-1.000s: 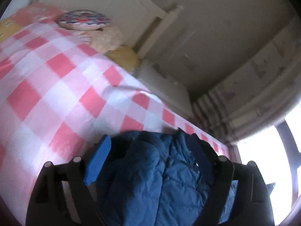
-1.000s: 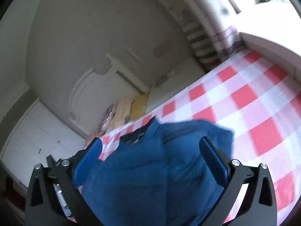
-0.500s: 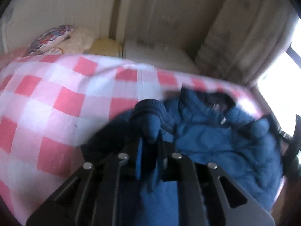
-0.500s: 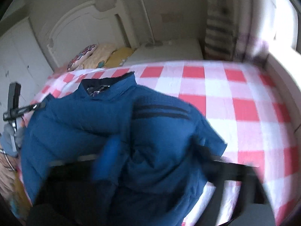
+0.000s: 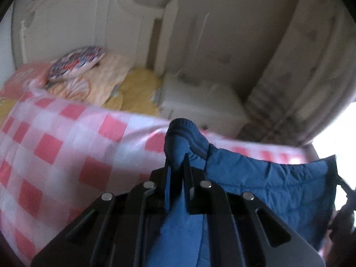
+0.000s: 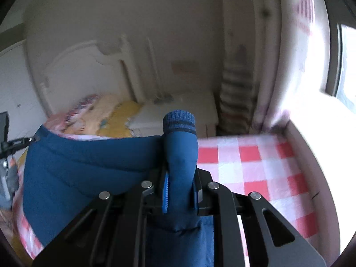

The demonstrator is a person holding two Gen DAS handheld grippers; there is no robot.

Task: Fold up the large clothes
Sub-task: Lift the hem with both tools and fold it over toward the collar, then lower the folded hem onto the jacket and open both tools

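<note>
Blue padded jacket (image 6: 84,169) hangs stretched sideways between both tongs above the checked bed (image 6: 251,166); left tongs (image 5: 176,166) and right tongs (image 6: 181,178) each clamp a sleeve cuff.

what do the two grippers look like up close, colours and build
Both match: the left gripper and right gripper are matte black linkage frames of flat angled bars with slot cut-outs, joined by round silver pins. The fingers are black with bright blue ribbed pads on the inner faces. No cables, markings or sleeves show in either wrist view.
</note>
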